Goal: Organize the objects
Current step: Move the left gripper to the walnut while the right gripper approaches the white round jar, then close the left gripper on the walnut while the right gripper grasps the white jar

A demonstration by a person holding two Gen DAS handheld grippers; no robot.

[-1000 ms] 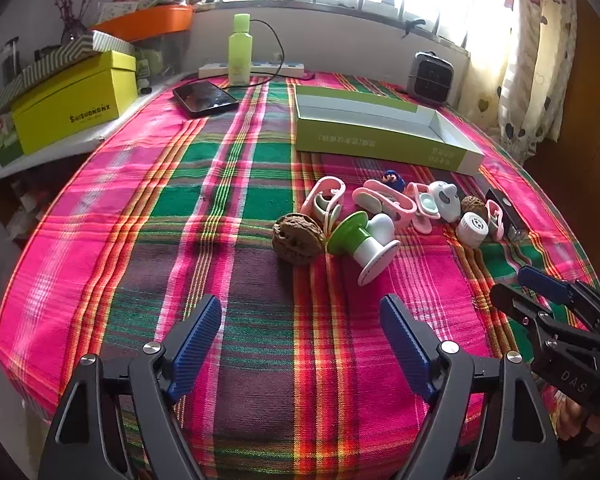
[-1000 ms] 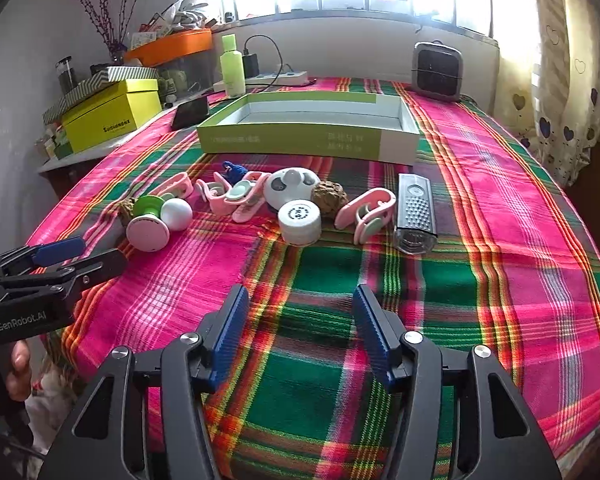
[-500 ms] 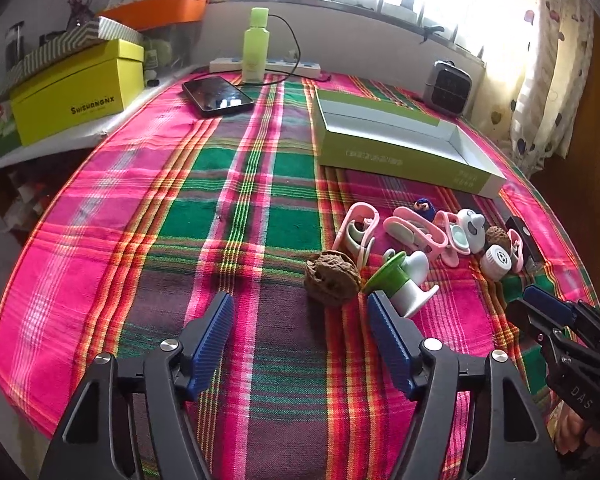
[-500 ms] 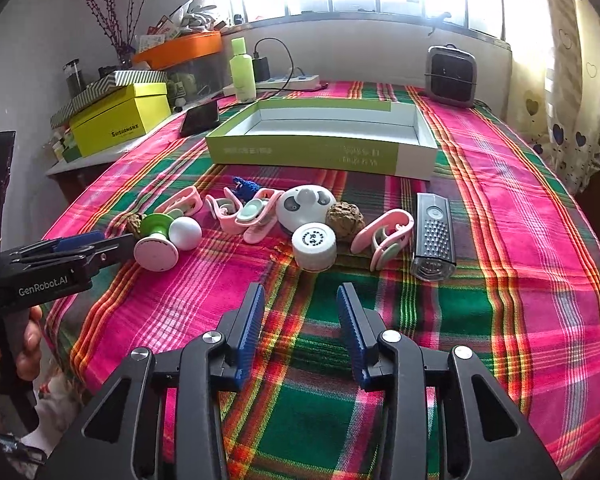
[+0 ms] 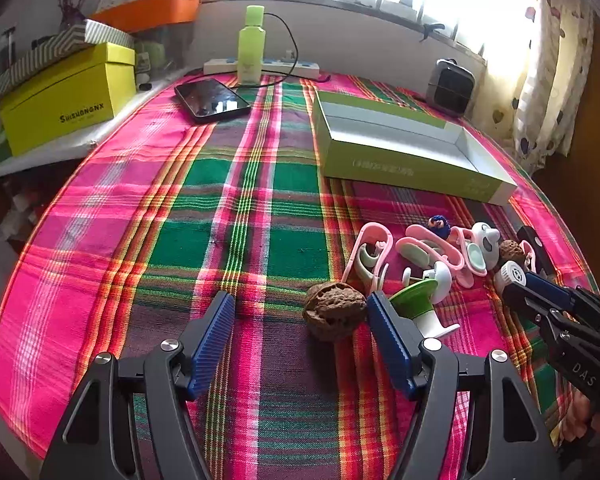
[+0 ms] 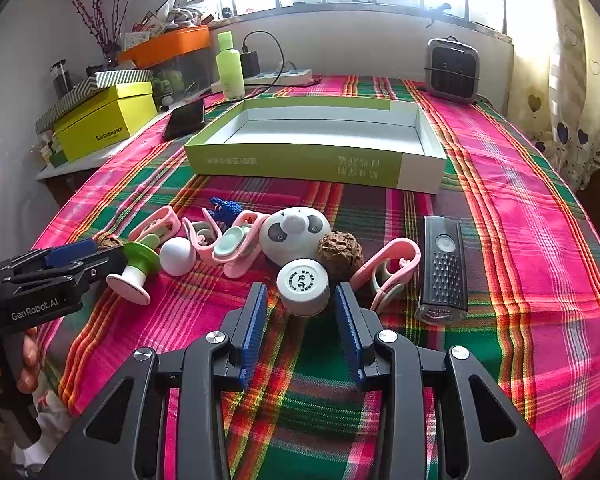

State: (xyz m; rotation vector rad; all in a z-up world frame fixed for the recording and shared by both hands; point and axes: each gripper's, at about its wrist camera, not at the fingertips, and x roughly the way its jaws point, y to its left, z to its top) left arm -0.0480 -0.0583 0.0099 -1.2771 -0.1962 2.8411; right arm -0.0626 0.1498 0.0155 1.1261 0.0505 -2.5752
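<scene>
Scattered small objects lay before the open green cardboard box (image 6: 316, 160). Left gripper (image 5: 300, 316) gaped wide, its right finger touching a wrinkled brown walnut (image 5: 334, 316). Right gripper (image 6: 302, 304) stood part-open, empty, behind a white round cap (image 6: 303, 286).

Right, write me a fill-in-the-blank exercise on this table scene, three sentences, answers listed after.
1. The open left gripper has a wrinkled brown ____ against its right finger.
2. The open right gripper straddles a round white ____ standing on the plaid tablecloth.
3. The shallow green cardboard box behind the clutter holds ____ so far.

Missing words: walnut; cap; nothing
</scene>
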